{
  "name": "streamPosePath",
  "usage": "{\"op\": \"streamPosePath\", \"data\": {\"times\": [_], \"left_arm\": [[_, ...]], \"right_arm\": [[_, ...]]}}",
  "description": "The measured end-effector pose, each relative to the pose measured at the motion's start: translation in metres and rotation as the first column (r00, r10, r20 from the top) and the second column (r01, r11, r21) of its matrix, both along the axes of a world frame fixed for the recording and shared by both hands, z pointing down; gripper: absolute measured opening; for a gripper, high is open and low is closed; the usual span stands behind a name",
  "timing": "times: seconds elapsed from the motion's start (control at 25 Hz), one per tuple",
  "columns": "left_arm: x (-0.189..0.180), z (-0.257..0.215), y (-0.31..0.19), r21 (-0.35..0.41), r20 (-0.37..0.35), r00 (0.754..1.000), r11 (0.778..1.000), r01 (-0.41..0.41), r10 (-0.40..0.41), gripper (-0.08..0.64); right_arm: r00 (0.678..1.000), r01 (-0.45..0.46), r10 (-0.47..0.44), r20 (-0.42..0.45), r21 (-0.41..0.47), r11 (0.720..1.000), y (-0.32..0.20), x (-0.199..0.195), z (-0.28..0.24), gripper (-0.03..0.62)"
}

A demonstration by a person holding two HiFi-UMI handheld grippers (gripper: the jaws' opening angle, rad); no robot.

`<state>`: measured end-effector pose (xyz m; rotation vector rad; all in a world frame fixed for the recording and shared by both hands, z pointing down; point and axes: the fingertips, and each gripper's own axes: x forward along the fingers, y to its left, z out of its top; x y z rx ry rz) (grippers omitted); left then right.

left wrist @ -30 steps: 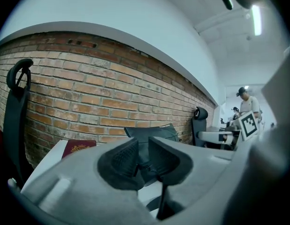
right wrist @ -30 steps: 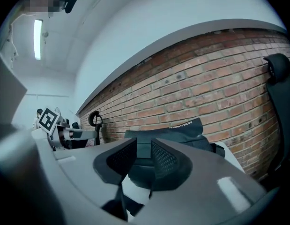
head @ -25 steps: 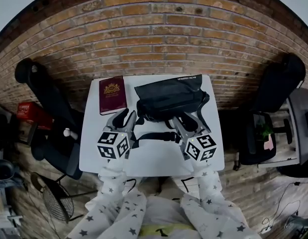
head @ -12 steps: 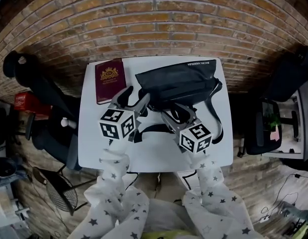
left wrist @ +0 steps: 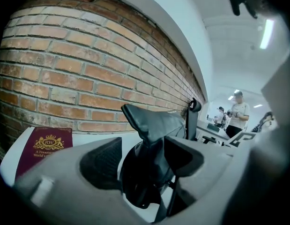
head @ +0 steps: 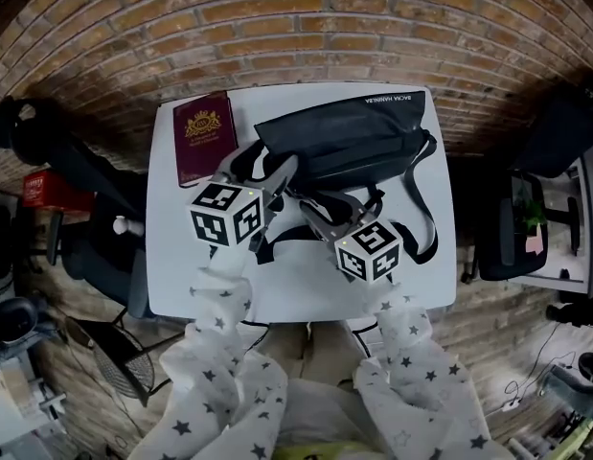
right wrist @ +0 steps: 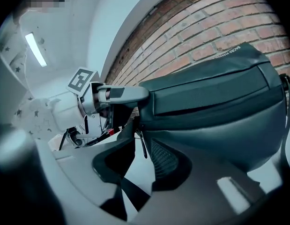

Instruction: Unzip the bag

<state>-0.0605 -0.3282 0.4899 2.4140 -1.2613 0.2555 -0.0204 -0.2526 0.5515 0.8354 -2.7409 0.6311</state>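
The black bag [head: 353,147] lies across the far half of the white table [head: 306,290], with a maroon booklet [head: 202,137] just beside its left end. Its strap [head: 425,209] loops off the right end toward the near edge. The bag looks soft and light, limp fabric that sags and folds rather than keeping a shape. I judge that a tug on the zip alone would drag or crumple the whole thing, so one end needs pinning while the slider runs away from it. The sensible holds are the bunched fabric at the left end, a thick fold to pinch, and the small zip pull. The pull is thin and probably slippery, and it wants a square pinch near its root.

The left gripper [head: 262,169] is at that left end. Its jaws have just been opening and stand wide. In the left gripper view the bag's peaked corner [left wrist: 149,125] sits between them, close against the right-hand jaw with a clear gap to the other, so it is not gripped.

The right gripper [head: 330,209], at the bag's near face, has just been closing its jaws to a middling gap. In the right gripper view the zip pull [right wrist: 142,144] hangs between them with white table showing beside it, so I read it as not yet pinched.
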Motion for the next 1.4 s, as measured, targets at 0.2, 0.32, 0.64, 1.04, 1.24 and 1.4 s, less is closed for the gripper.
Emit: {"op": "streamPosePath", "data": {"times": [0.2,0.32,0.64,1.04,1.24,1.4], "left_arm": [[0.007,0.001,0.000,0.002,-0.002,0.999,0.999,-0.042,0.042,0.212],[0.009,0.000,0.000,0.010,0.004,0.998,0.998,-0.061,0.061,0.176],[0.009,0.003,0.004,0.030,0.038,0.995,0.995,-0.092,0.091,0.147],[0.009,0.004,0.004,0.049,0.058,0.991,0.992,-0.120,0.117,0.133],[0.009,0.004,0.005,0.046,0.066,0.990,0.991,-0.124,0.121,0.130],[0.009,0.005,0.005,0.041,0.073,0.991,0.992,-0.119,0.116,0.130]], "right_arm": [[1.000,-0.006,0.006,-0.024,0.012,1.000,0.000,0.000,0.001,0.051],[0.999,-0.003,0.004,-0.035,0.024,1.000,0.001,-0.001,0.001,0.025],[0.998,-0.036,0.037,-0.043,0.018,0.999,0.000,0.002,-0.001,0.021],[0.989,-0.137,0.138,-0.062,0.019,0.990,-0.014,0.017,-0.002,0.020],[0.984,-0.163,0.164,-0.068,0.018,0.987,-0.020,0.023,-0.002,0.020],[0.983,-0.167,0.167,-0.074,0.013,0.986,-0.022,0.029,-0.003,0.020]]}}
